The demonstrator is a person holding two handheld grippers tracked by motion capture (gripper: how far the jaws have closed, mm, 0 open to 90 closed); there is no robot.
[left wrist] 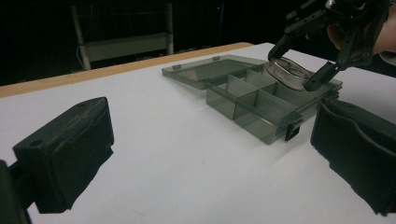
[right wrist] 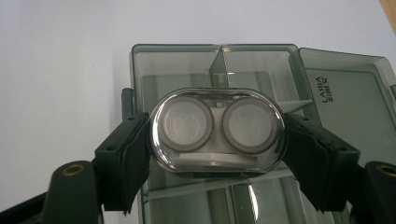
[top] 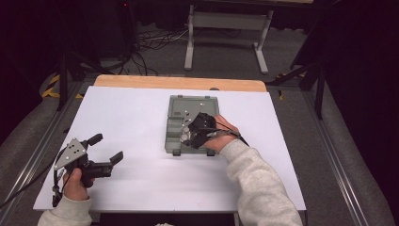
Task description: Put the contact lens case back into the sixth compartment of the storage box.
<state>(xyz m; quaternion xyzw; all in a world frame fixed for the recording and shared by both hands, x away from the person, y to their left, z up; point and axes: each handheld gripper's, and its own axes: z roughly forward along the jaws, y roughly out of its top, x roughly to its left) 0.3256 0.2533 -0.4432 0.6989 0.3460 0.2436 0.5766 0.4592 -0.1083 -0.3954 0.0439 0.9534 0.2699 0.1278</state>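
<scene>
Nearest you, at the table's (top: 141, 188) left front, your left gripper (top: 107, 148) rests with its jaws wide apart and nothing between them. Farther in, your right gripper (right wrist: 215, 140) is clamped on the oval clear case (right wrist: 217, 132) – 2 round wells inside – held by its ends just above the grey compartment box (top: 175, 123). Beyond that, the box's lid (left wrist: 205, 70) lies flat, open.

I count two grippers: the left gripper (top: 107, 148) at about eight o'clock on the worktop (top: 141, 117), the right gripper (top: 190, 134) near centre. One oval clear case (right wrist: 217, 130) with two round wells. One grey compartment box (top: 176, 120), its single lid open toward twelve o'clock.
</scene>
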